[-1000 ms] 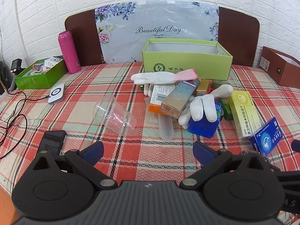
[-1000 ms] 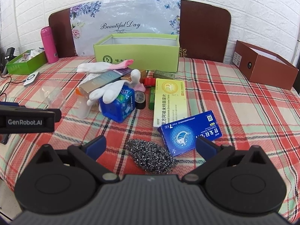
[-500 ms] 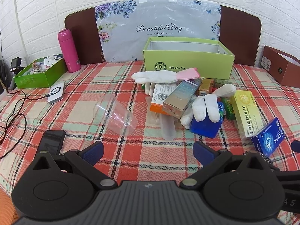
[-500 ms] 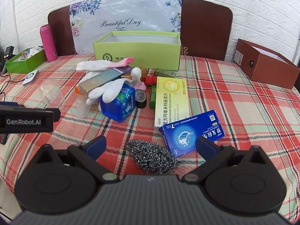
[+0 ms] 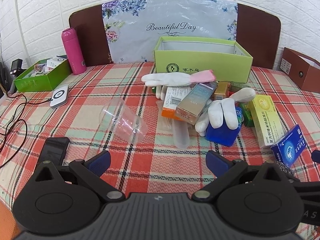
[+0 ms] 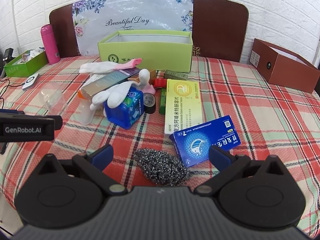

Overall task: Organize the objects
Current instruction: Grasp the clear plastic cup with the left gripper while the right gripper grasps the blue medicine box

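Plainly, both the left hand-held gripper and the right hand-held gripper hover empty, jaws apart, at the near edge of the bench. The steel scourer lies between the right jaws; lower squarely, close gently. Far off waits the green box. Readable: "Beautiful Day", "GenRobot.AI", "VIVX".

red, cream and mint plaid tablecloth. lime green open box. hot pink flask. white gloves with pink cuffs. yellow and white medicine box. royal blue medicine box with a white emblem. silvery grey steel wool. brown cardboard box. pale grey floral bag, purple and pink blooms.
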A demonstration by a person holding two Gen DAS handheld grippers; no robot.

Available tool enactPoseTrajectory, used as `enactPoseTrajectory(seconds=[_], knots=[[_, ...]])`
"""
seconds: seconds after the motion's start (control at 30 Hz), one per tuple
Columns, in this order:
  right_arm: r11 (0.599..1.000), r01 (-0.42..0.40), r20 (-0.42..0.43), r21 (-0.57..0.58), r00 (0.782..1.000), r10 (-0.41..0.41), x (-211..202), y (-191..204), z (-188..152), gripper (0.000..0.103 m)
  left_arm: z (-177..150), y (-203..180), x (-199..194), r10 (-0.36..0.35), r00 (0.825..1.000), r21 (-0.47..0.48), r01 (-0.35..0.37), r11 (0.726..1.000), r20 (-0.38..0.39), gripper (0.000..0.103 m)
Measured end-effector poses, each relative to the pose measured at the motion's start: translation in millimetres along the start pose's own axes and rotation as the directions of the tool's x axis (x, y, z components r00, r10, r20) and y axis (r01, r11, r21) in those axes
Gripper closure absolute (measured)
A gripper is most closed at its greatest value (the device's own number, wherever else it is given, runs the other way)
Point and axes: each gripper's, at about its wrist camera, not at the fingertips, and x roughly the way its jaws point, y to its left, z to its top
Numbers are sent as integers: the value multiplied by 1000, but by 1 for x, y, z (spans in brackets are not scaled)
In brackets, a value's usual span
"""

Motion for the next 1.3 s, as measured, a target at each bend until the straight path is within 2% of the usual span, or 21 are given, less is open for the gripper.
enactPoseTrajectory(seconds=[0.37,0.43,0.53,0.63,0.73,0.83,0.93,1.03,1.1,1.13,1.2,1.23,1.3], knots=[[1000,10,-24,8,1000,-10,14,0,2,0,1,6,13,1,1000,-13,-1,1000,-25,0],[999,21,-17,37,1000,-20,19,-4,3,0,2,12,16,-2,1000,-45,1,999,-29,0],[989,44,-15,142,999,-42,31,-17,5,0,7,35,22,-33,999,-141,31,990,-18,0],[949,69,-13,308,998,-68,43,-38,5,0,14,67,33,-24,999,-273,17,962,-24,0],[880,102,-25,464,994,-102,56,-55,6,0,23,94,50,0,999,-407,-15,913,-37,0],[849,141,-43,509,989,-139,72,-62,7,0,35,102,75,28,998,-439,-49,897,-55,0],[852,164,-88,497,986,-139,85,-61,4,0,41,99,97,19,997,-399,-49,916,-78,3],[899,150,-94,411,988,-122,83,-55,1,0,39,99,111,-35,995,-374,-4,927,-96,16],[922,126,-93,366,991,-98,77,-54,-5,0,35,98,115,-105,990,-370,63,927,-95,34],[934,116,-88,337,992,-91,73,-54,-8,0,32,97,116,-136,987,-362,94,927,-91,38],[965,78,-72,251,996,-62,67,-51,-12,1,28,86,116,-195,976,-310,155,938,-102,54],[979,54,-59,197,997,-43,64,-47,-14,3,25,80,115,-222,968,-271,185,945,-113,54],[993,26,-37,117,999,-22,56,-41,-18,4,18,69,106,-232,967,-186,210,960,-105,54]])
